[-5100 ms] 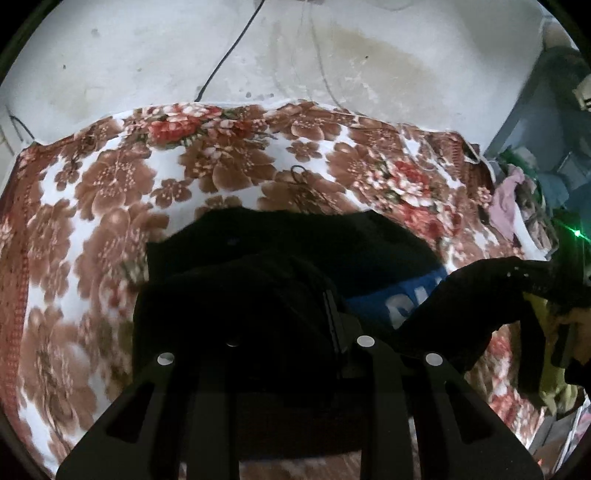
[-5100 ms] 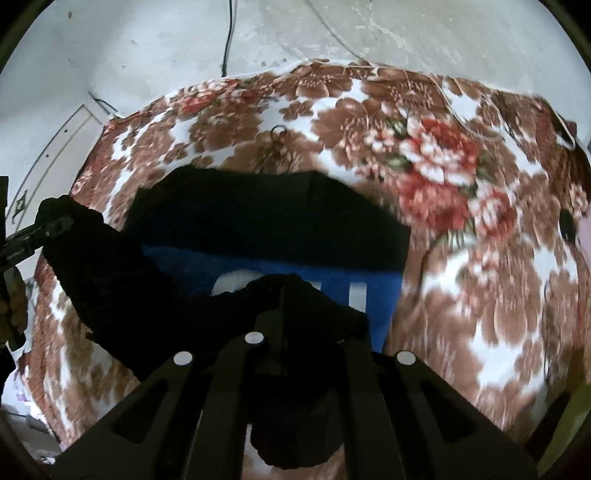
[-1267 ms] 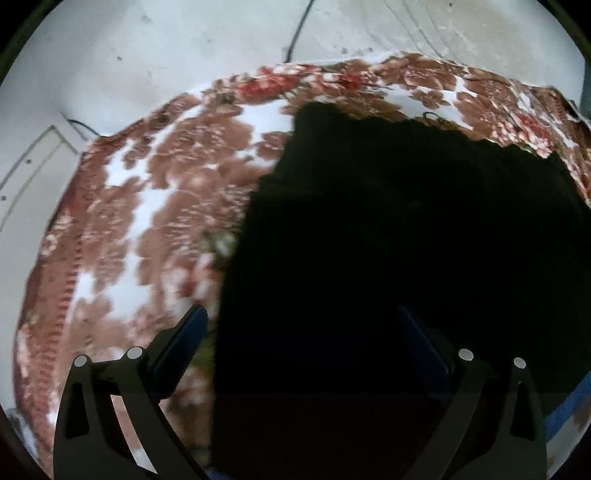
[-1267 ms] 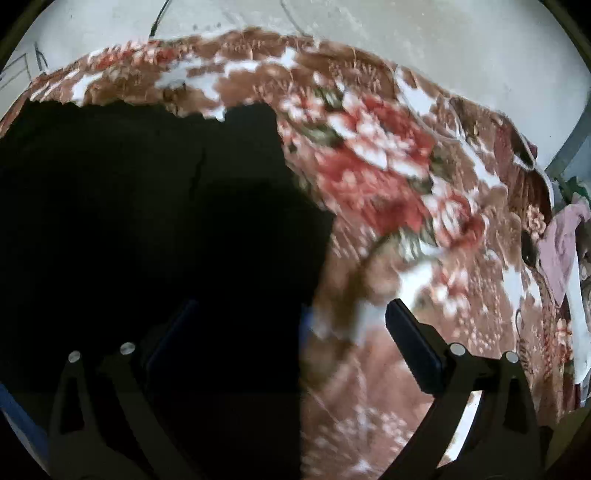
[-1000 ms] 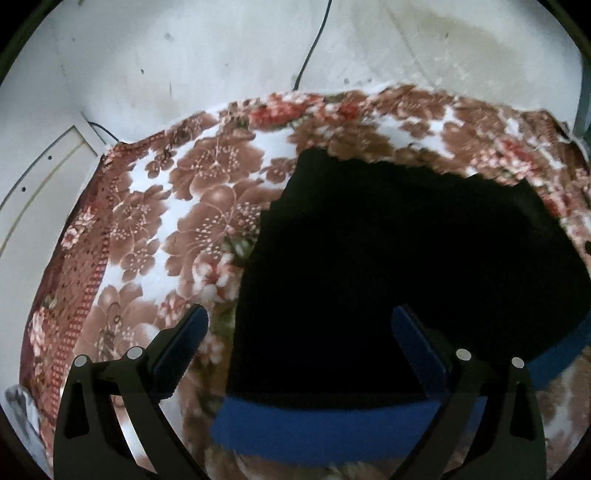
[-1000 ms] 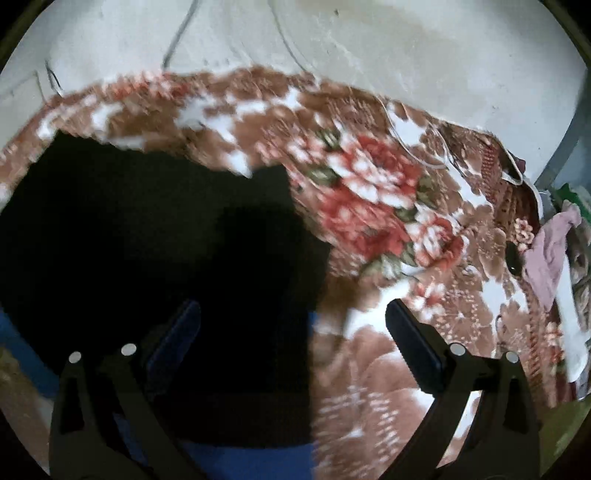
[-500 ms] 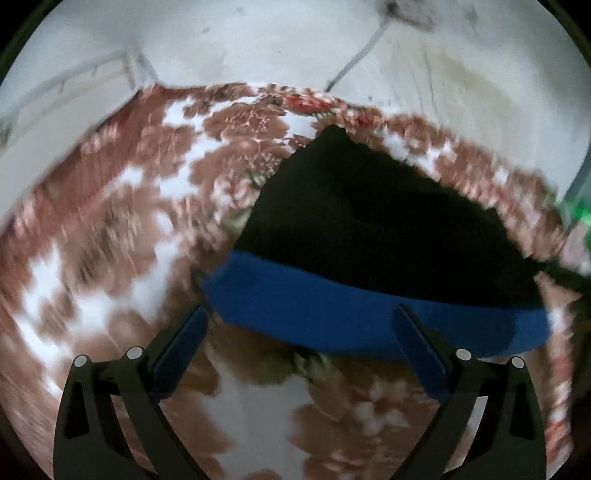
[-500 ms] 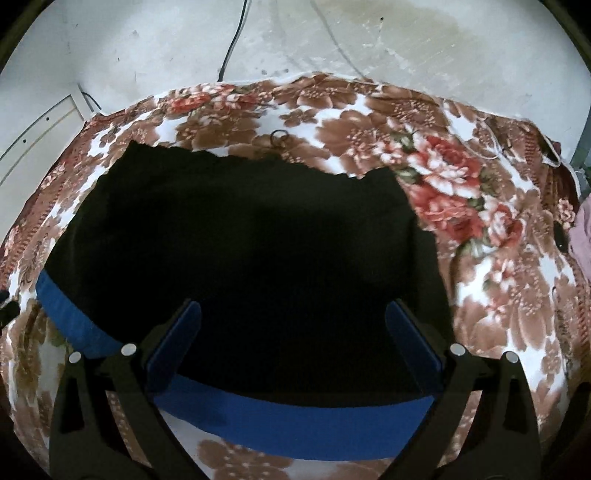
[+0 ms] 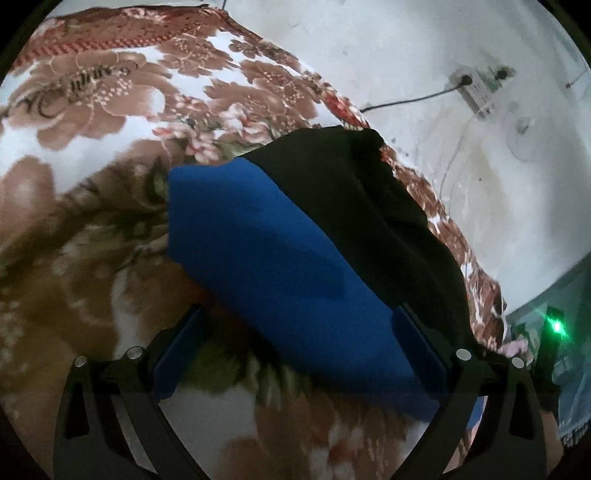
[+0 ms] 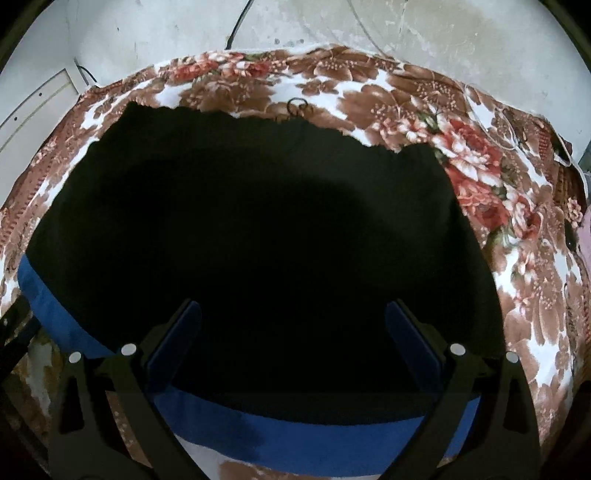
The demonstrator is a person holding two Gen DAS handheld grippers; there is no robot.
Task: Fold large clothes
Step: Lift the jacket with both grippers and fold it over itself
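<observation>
A large black garment [image 10: 258, 240] with a blue band [image 10: 303, 439] along its near edge lies folded flat on a floral blanket [image 10: 517, 206]. My right gripper [image 10: 293, 339] is open above its near middle and holds nothing. In the left wrist view the same garment shows from its left end, blue band [image 9: 280, 266] nearer and black part [image 9: 388, 206] behind. My left gripper [image 9: 295, 347] is open and empty over the blue band's near edge.
The blanket [image 9: 92, 147] covers a bed against a white wall [image 10: 332, 26]. A wall socket with a black cable [image 9: 476, 86] is on the wall. A pile of clothes and a green light [image 9: 557, 326] lie past the bed's right end.
Both grippers let go of the black cloth they held and pulled back open. The garment now lies folded. My left gripper has swung round to the garment's left end.
</observation>
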